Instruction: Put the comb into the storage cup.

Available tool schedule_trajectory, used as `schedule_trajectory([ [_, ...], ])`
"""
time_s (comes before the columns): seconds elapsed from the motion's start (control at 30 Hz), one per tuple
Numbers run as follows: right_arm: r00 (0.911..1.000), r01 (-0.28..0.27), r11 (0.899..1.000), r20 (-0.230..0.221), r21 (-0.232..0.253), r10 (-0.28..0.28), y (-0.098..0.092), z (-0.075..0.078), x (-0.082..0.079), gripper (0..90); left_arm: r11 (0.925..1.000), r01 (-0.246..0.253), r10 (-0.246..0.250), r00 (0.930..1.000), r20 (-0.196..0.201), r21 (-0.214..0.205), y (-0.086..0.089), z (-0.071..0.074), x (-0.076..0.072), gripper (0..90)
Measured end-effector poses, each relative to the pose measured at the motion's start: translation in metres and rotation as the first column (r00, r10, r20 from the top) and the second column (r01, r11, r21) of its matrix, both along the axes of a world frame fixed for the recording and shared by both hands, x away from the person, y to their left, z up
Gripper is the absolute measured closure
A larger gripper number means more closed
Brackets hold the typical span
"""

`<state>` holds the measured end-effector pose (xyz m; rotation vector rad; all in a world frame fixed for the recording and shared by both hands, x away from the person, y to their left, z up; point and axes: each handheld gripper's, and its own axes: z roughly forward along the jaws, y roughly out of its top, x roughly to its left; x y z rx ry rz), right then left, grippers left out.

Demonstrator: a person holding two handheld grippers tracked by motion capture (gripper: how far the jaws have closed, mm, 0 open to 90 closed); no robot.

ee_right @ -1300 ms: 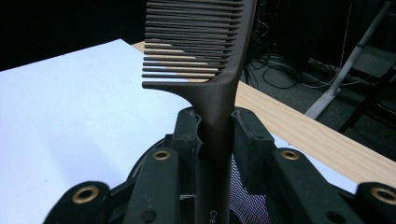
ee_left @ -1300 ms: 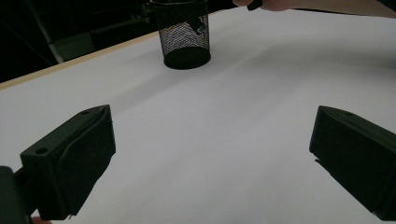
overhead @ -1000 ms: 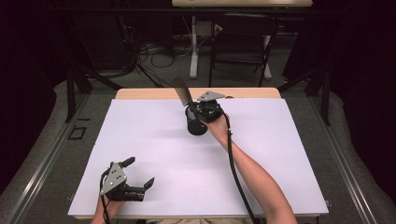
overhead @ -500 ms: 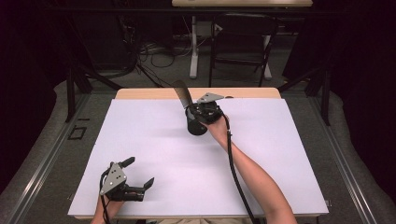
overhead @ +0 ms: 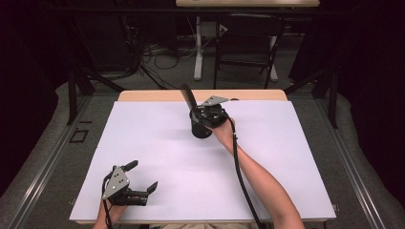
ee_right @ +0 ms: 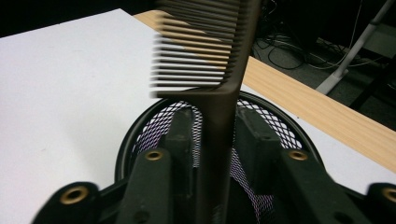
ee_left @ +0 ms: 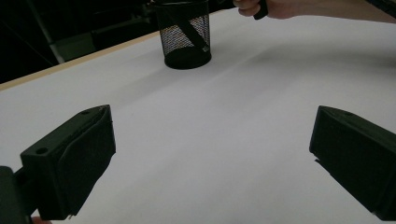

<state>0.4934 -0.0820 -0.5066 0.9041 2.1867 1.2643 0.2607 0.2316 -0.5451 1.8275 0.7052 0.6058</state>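
The right gripper (overhead: pixel 199 113) hangs over a black mesh cup (overhead: pixel 200 129) near the far edge of the table (overhead: pixel 157 157). In the right gripper view its jaws straddle the handle of a black comb (ee_right: pixel 219 93); they have just been opening, and the comb stands between them with a slim gap on either side, so the pads no longer seem to press on it. The comb's handle runs down into the cup (ee_right: pixel 140 135) directly beneath the jaws, and its toothed end rises above them, leaning toward the wooden strip (ee_right: pixel 299 107) at the table's far edge. Beyond that edge lie cables and a white table leg on the floor. The white sheet around the cup is bare.

The left gripper (overhead: pixel 138 179) rests well apart, at the near left corner, its jaws spread wide with nothing between them; in its own view the cup (ee_left: pixel 183 35) stands far ahead.
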Motion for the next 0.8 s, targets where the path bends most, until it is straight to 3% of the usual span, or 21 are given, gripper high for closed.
schedule_trajectory([
  [0.13, 1.0, -0.008, 1.0, -0.006, -0.003, 0.008, -0.002, 0.004, -0.003, 57.0, 1.0, 0.001, -0.001, 1.0, 0.0, 0.0, 0.0, 0.0, 0.0, 0.4],
  [0.17, 0.9999, -0.005, 1.0, -0.013, -0.002, 0.005, -0.003, 0.006, -0.004, 51.6, 1.0, 0.003, -0.003, 1.0, 0.0, 0.003, 0.0, 0.0, 0.0, 0.4],
  [0.27, 0.9999, -0.002, 1.0, -0.017, -0.004, 0.002, -0.005, 0.009, -0.005, 50.0, 1.0, 0.001, -0.001, 1.0, -0.001, 0.001, 0.0, 0.0, 0.0, 0.4],
  [0.6, 0.9961, -0.045, 0.999, -0.076, 0.007, 0.046, -0.014, 0.02, -0.012, 30.5, 1.0, 0.001, -0.001, 1.0, 0.001, 0.005, -0.001, 0.0, 0.001, 0.4],
  [0.8, 0.9941, -0.069, 0.997, -0.083, 0.021, 0.07, -0.021, 0.028, -0.02, 20.8, 0.9999, 0.004, -0.004, 1.0, 0.0, 0.009, -0.003, 0.0, 0.001, 0.4],
])
